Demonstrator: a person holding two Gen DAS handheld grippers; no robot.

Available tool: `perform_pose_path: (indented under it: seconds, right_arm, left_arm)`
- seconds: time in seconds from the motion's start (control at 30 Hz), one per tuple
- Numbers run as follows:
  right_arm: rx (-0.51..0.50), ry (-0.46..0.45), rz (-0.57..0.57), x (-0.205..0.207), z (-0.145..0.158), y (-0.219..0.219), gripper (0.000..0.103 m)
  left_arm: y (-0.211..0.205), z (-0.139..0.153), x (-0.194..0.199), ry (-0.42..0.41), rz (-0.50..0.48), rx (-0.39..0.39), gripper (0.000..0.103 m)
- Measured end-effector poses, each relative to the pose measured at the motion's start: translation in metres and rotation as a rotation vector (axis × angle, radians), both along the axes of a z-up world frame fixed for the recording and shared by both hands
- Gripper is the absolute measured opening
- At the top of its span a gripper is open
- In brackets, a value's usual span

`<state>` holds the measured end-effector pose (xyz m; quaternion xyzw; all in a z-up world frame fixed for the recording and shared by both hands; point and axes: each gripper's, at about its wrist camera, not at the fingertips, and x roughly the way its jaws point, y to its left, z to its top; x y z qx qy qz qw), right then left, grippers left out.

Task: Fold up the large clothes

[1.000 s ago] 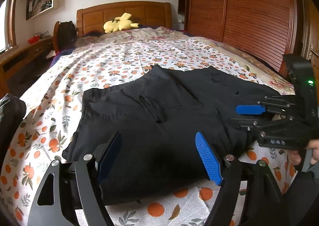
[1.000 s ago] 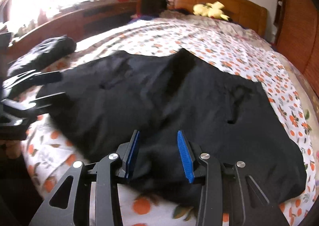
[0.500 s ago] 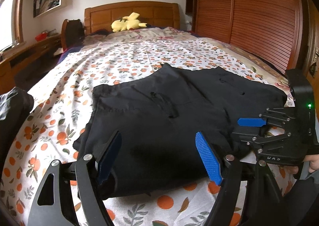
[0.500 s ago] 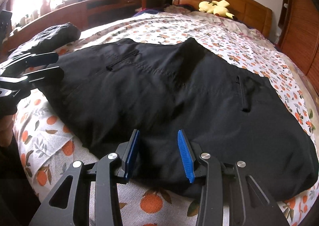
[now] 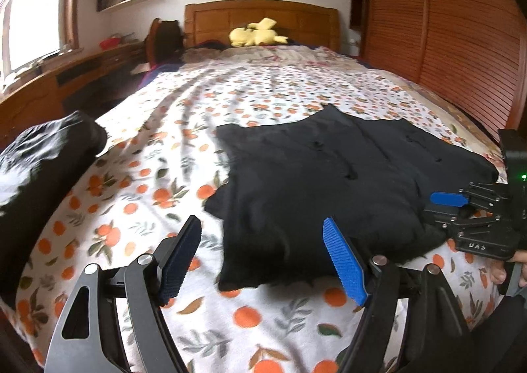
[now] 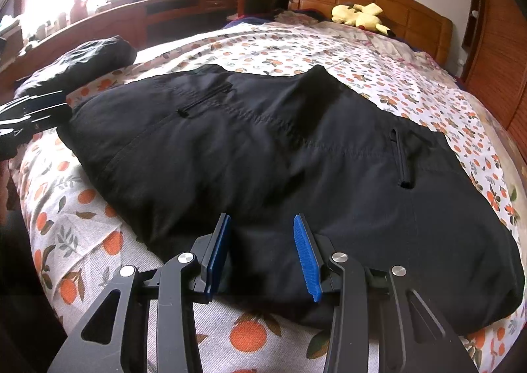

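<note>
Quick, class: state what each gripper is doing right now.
Left gripper: open, holding nothing, at the near edge of the black garment.
Right gripper: open, empty, jaws over the garment's near edge.

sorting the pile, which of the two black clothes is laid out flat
The black garment spread flat mid-bed, pocket slits showing, just ahead of the right hand-held gripper. The other black bundle lies bunched at the bed's window-side edge.

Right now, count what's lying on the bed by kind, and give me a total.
Black garments: 2, the spread shorts and a dark bundle at the left edge
Yellow plush toys: 1
Total: 3
</note>
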<state>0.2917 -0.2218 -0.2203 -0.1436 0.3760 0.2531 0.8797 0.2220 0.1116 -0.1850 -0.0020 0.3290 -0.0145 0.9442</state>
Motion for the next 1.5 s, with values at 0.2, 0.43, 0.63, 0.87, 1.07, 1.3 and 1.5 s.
perform_pose_path:
  seconds: [0.2,0.43,0.63,0.87,1.07,1.3,1.5]
  right_arm:
    - [0.001,-0.009,0.014,-0.003,0.005,-0.002,0.038]
    - [0.072,-0.030,0.032,-0.006,0.018,-0.006,0.038]
    - [0.117,-0.022,0.080,-0.003,0.024,0.016,0.038]
    - [0.000,0.022,0.111,0.001,0.002,0.049,0.038]
    - [0.038,0.017,0.106,-0.004,0.010,0.034,0.038]
    - [0.052,-0.001,0.086,-0.005,0.017,0.007,0.039]
    - [0.035,0.037,0.051,0.005,0.012,-0.021,0.039]
  left_arm:
    - [0.009,-0.015,-0.008,0.056,0.032,-0.016,0.058]
    - [0.019,-0.042,-0.003,0.144,0.070,-0.072,0.054]
    - [0.018,-0.037,-0.006,0.141,0.085,-0.065,0.054]
    - [0.021,-0.026,-0.003,0.123,0.096,-0.089,0.054]
    - [0.025,-0.045,0.011,0.194,0.078,-0.147,0.033]
    - [0.013,-0.033,0.008,0.155,0.065,-0.114,0.011]
    - [-0.011,0.012,0.002,0.040,0.049,-0.048,0.009]
